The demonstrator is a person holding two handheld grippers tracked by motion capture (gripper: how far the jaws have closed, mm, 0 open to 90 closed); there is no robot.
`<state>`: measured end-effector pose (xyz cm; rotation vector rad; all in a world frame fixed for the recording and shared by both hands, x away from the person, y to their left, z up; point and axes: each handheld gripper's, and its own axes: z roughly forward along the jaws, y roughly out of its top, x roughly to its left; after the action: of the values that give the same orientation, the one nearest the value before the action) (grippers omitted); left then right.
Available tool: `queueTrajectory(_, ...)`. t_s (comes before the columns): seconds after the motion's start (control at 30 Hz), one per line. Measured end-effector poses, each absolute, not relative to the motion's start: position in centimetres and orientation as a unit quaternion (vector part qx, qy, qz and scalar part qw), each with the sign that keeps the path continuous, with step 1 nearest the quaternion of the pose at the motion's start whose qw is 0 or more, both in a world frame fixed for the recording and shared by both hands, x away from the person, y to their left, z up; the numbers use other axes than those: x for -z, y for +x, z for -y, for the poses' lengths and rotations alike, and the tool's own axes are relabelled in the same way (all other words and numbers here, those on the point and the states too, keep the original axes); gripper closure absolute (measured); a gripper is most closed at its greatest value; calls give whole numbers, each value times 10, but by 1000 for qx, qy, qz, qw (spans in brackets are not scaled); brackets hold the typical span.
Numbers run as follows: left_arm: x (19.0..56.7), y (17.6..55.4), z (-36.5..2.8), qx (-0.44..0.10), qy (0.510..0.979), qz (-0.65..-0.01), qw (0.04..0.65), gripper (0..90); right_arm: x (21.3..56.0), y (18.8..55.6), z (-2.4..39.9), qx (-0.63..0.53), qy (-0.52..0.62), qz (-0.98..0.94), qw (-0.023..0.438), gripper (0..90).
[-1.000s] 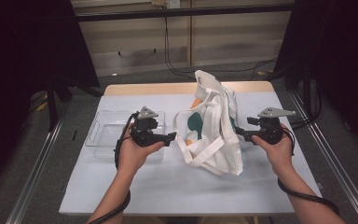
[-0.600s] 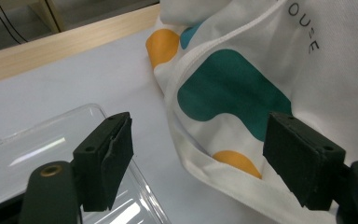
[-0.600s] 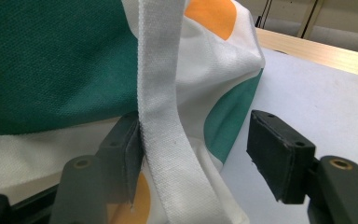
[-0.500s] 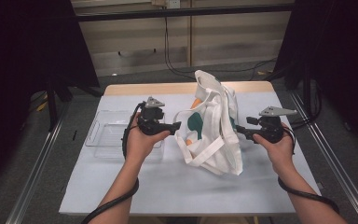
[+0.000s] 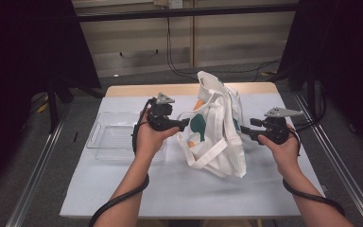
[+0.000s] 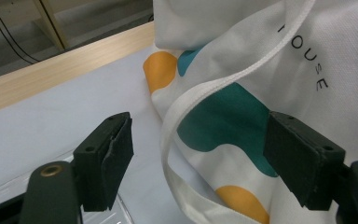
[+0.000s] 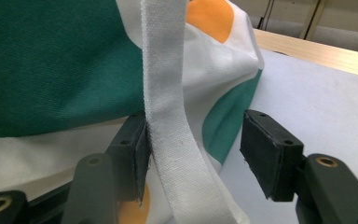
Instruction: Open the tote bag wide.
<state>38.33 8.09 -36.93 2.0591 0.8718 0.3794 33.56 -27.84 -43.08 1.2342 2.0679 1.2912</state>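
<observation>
Grippers both open at the tote bag slumped mid-desk: left gripper straddling its rim hem, right gripper just closing around a handle strap, not yet pinched; neither grasp made, bag's handling all still ahead.

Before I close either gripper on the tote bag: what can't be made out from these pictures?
- Inside of the tote bag: hidden by its own cloth in the high view.
- Lettering on the bag: cut off by the picture edge in the left gripper view.
- Clear tray: near corner covered by the left gripper and hand.
- Strap: whether it touches a pad of the right gripper is unclear.
</observation>
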Motion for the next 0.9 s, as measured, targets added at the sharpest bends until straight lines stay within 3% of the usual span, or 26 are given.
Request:
queueTrajectory(0.53,374,395,-70,-146,825,-330,435,287,431,336,278,-463,435,-746,200,516)
queueTrajectory(0.77,379,396,-64,-135,820,-342,439,385,432,335,276,-459,430,-751,199,638)
queueTrajectory(0.9,379,397,-64,-141,827,-332,432,481,432,335,276,-459,429,-752,198,662)
